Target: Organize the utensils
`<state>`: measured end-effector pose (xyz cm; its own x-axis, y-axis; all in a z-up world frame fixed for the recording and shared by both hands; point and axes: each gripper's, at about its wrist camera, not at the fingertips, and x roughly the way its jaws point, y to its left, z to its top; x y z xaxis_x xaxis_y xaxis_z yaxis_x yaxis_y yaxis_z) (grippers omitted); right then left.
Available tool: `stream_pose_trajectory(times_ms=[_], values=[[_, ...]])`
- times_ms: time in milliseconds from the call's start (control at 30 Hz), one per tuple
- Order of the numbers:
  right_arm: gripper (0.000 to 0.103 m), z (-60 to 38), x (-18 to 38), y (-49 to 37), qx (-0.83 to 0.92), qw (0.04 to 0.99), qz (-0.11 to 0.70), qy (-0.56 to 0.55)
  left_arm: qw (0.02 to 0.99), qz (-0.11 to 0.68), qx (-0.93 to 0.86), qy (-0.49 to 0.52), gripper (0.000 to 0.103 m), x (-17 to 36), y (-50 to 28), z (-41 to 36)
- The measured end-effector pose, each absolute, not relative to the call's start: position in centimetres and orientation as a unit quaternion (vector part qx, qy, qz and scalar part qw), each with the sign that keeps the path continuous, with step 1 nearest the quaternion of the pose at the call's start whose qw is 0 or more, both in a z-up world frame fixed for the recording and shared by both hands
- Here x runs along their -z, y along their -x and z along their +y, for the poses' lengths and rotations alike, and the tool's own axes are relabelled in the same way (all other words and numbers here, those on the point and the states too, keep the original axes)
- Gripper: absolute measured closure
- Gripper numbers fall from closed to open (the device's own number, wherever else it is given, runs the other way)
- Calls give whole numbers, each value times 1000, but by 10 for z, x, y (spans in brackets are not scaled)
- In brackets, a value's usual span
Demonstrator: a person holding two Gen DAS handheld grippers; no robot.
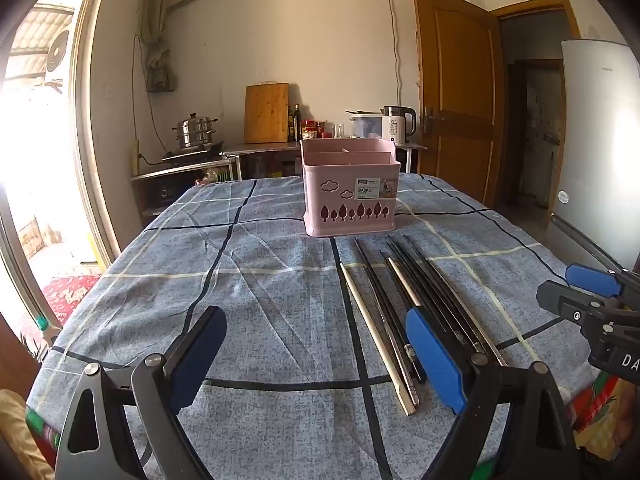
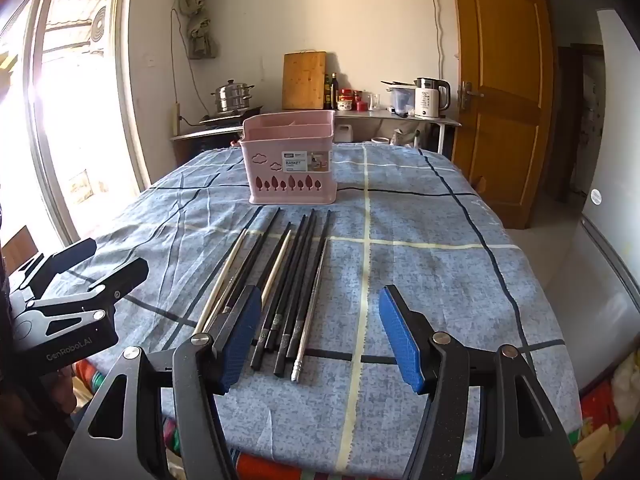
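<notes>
Several chopsticks (image 1: 404, 304), black, pale wood and metal, lie side by side on the blue checked tablecloth (image 1: 260, 280); they also show in the right wrist view (image 2: 288, 276). A pink compartmented basket (image 1: 350, 188) stands upright behind them, also in the right wrist view (image 2: 290, 160). My left gripper (image 1: 316, 356) is open and empty, low over the cloth, left of the chopsticks' near ends. My right gripper (image 2: 320, 332) is open and empty, with some chopstick ends between its fingers. The right gripper also shows at the right edge of the left view (image 1: 592, 292), and the left gripper at the left edge of the right view (image 2: 76, 280).
Behind the table stands a counter with a steamer pot (image 1: 196, 132), cutting board (image 1: 266, 112), bottles and a kettle (image 1: 398, 122). A wooden door (image 1: 460, 92) and a fridge (image 1: 600, 140) are to the right. A bright window is on the left.
</notes>
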<state>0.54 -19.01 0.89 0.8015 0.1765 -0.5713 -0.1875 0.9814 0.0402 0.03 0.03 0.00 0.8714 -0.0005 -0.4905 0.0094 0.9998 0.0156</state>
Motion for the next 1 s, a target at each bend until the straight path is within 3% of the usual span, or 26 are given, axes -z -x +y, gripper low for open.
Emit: stream_pose_trajectory(times_ms=[1000], values=[[41,-191,-11,-4,-94,950,299,9,968,250,6,-9,11,-1,3,-1]])
